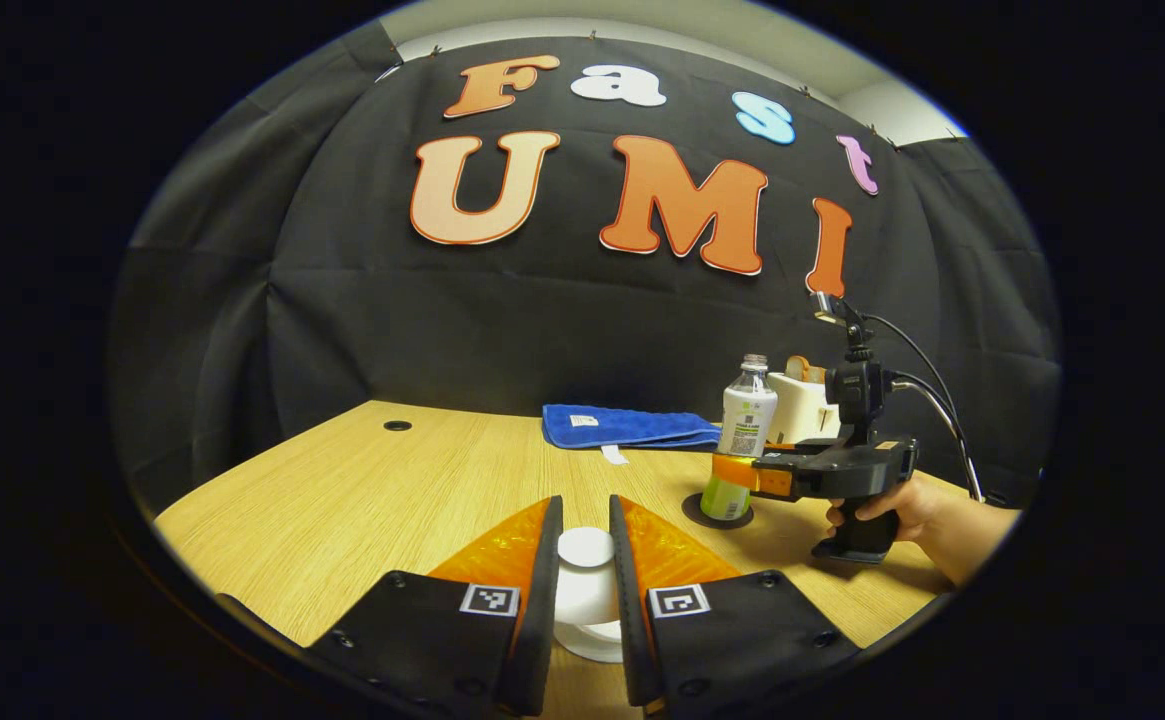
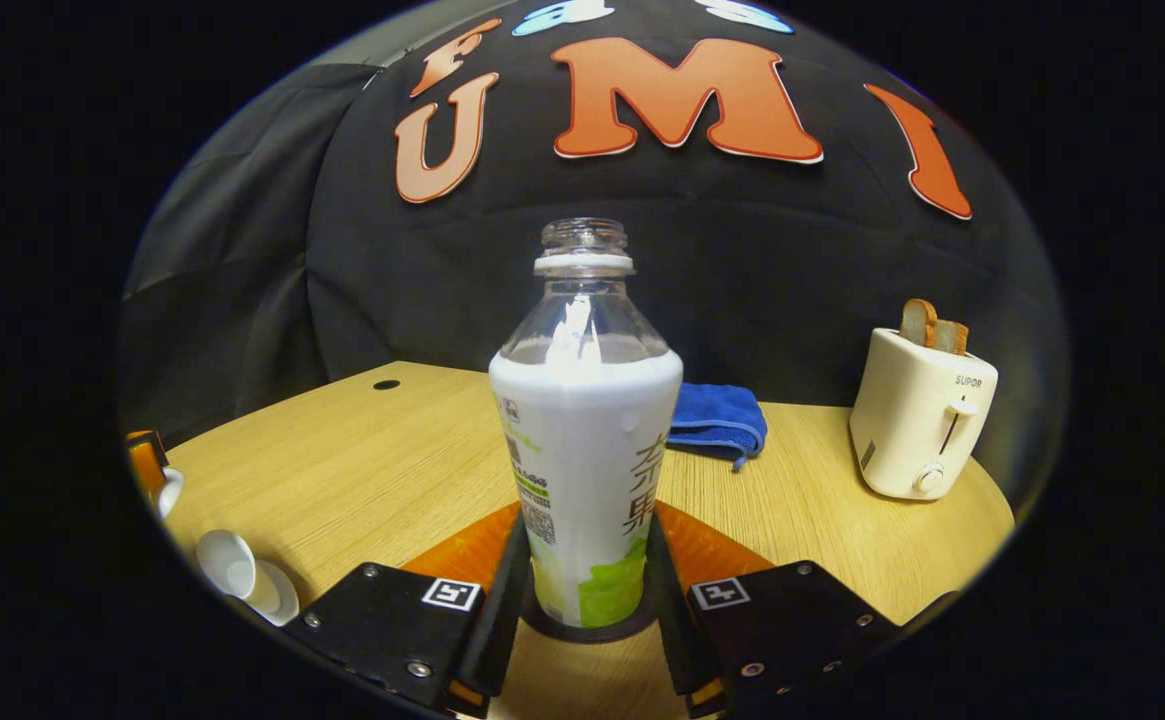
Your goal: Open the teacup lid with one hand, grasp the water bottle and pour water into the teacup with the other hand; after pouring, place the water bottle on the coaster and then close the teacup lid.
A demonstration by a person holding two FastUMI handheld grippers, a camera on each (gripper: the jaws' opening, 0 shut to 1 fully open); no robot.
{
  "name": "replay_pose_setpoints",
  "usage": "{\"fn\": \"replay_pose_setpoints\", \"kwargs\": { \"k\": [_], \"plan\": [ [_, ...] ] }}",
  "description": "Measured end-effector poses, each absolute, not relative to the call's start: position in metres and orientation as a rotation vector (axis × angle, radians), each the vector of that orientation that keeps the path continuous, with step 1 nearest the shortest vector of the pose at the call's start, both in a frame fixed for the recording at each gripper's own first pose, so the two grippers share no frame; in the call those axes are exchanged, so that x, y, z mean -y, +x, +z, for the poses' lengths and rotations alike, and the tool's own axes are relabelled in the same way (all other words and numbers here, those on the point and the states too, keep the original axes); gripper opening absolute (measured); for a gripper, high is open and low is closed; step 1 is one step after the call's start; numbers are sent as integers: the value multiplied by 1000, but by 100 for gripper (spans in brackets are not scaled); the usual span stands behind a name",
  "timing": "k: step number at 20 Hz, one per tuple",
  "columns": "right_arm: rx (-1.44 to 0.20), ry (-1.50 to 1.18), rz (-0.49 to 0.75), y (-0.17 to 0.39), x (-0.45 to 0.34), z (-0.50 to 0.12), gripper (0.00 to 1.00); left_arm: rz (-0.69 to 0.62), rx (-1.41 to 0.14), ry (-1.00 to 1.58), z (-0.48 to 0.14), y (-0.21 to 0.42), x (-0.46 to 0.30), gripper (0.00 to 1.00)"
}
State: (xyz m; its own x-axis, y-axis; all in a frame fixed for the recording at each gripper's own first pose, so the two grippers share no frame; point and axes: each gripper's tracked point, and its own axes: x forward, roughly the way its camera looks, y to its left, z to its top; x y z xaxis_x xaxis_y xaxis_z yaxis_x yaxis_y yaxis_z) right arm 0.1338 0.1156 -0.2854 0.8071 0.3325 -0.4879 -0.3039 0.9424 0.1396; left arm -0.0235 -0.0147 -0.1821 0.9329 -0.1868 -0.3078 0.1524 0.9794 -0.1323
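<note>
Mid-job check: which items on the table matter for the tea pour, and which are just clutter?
For the job: water bottle, standing on the dark coaster between the right claw's fingers; white teacup lid between the left claw's fingers.

Lying about: blue towel, toaster holding bread slices.

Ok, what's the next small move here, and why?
Probably open the right claw and let go: the water bottle already stands upright on the coaster. The left claw holds the teacup lid off, ready for closing. Whether water was poured, I cannot tell.
</note>
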Motion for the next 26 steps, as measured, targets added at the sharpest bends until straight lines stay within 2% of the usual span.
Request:
{"fn": "replay_pose_setpoints", "kwargs": {
  "k": [5,10,12,26],
  "plan": [
    [-543,67,337,131,-113,-283,67,-200,-335,-106,-187,-22,28,33],
    [-498,56,353,125,-111,-263,93,-230,-365,-113,-203,-23,44,33],
    [-482,45,363,117,-110,-255,97,-231,-376,-114,-208,-23,47,33],
    [-406,97,350,75,-81,-219,97,-222,-419,-15,-236,-27,56,32]
  ]
}}
